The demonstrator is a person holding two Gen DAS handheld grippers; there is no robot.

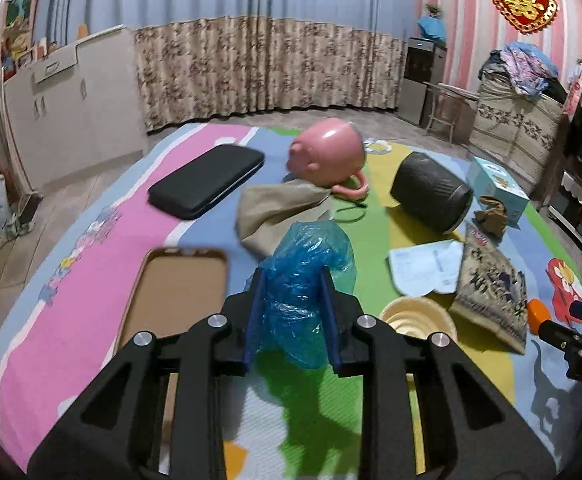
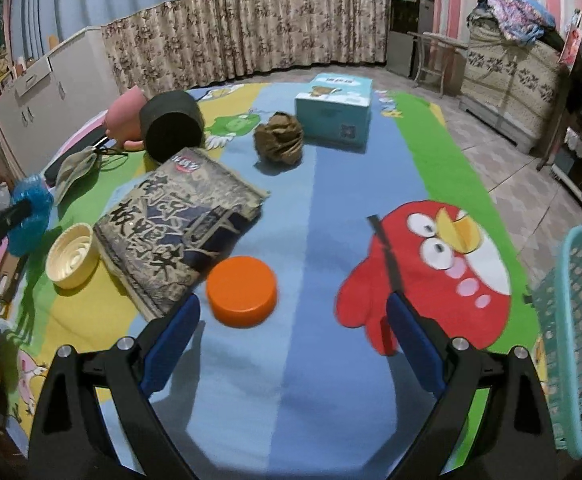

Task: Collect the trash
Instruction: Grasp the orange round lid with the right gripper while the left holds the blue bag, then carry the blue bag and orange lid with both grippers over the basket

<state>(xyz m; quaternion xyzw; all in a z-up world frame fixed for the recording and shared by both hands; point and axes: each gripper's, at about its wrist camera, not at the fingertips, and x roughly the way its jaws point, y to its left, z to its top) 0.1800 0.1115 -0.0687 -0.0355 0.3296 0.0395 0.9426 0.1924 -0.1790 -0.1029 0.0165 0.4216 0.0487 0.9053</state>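
Tongs status, left unit [image 1: 293, 316]: the blue pads are closed onto a crumpled blue plastic bag [image 1: 305, 280], which bulges out above and below the pads and is lifted clear of the surface. The right wrist view shows the same bag [image 2: 31, 208] at the far left, gripped at the tip of the left unit.

Tongs status, right unit [image 2: 293, 344]: jaws spread wide, nothing between the pads. They hang over the blue stripe of the cartoon-print mat [image 2: 331, 220]. An orange cap [image 2: 242, 291] lies on the mat just ahead of the left pad, not touched by it.

Surface: the carrying surface is covered by the mat; whether it is a bed or a low platform cannot be told.

Items on the mat:
- Printed foil packet [image 2: 183, 228], touching the orange cap's far-left side.
- Cream lid [image 2: 71, 256], upturned, just beside the packet near the left edge.
- Brown crumpled wad [image 2: 279, 138], near the far edge, just beside a light-blue box [image 2: 333, 110].
- Dark cylinder [image 2: 171, 128], lying on its side, with a pink cup [image 1: 325, 152] beside it.

Teal mesh basket [image 2: 579, 340]: stands at the right edge of the mat.
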